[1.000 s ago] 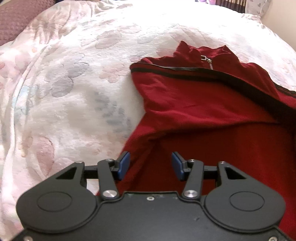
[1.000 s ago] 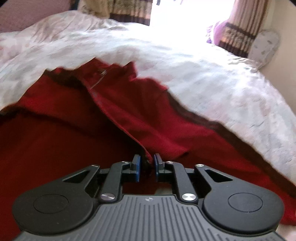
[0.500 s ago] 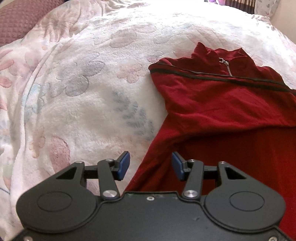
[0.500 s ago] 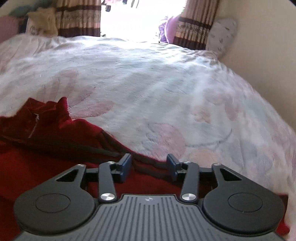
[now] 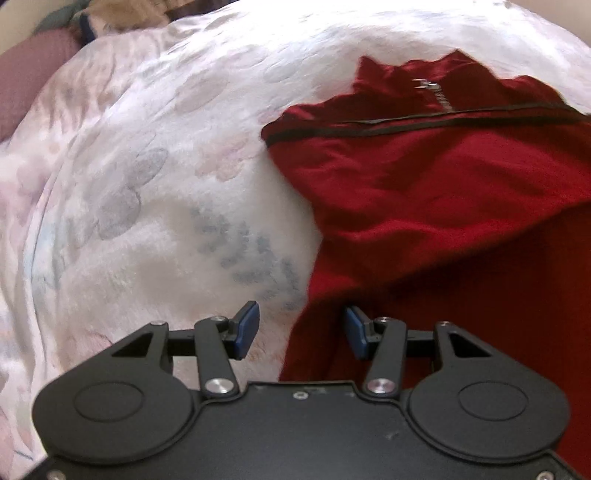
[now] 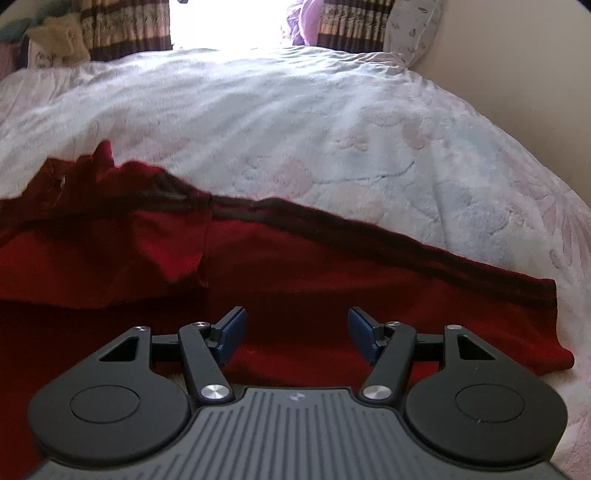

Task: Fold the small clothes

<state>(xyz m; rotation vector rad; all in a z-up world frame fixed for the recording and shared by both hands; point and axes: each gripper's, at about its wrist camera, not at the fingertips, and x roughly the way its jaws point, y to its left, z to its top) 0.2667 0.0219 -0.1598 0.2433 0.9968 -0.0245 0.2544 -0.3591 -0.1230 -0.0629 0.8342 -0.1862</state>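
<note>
A dark red zip-neck top with thin black trim lies on the floral bedspread; its collar and metal zipper point away from me. One sleeve is folded in across the body. My left gripper hovers open over the garment's left edge, with only bedspread and cloth showing below the gap. In the right wrist view the same top spreads rightward, its sleeve cuff ending near the right. My right gripper hangs over the red cloth, its jaws still opening with nothing pressed between the pads.
A maroon pillow sits at the far left of the bed. Patterned curtains and a bright window lie beyond the bed, with a pale cushion against the wall on the right.
My right gripper let go of the red fold it was pinching, opened wide and swung right toward the sleeve. The left gripper shifted slightly left and rolled, staying open.
</note>
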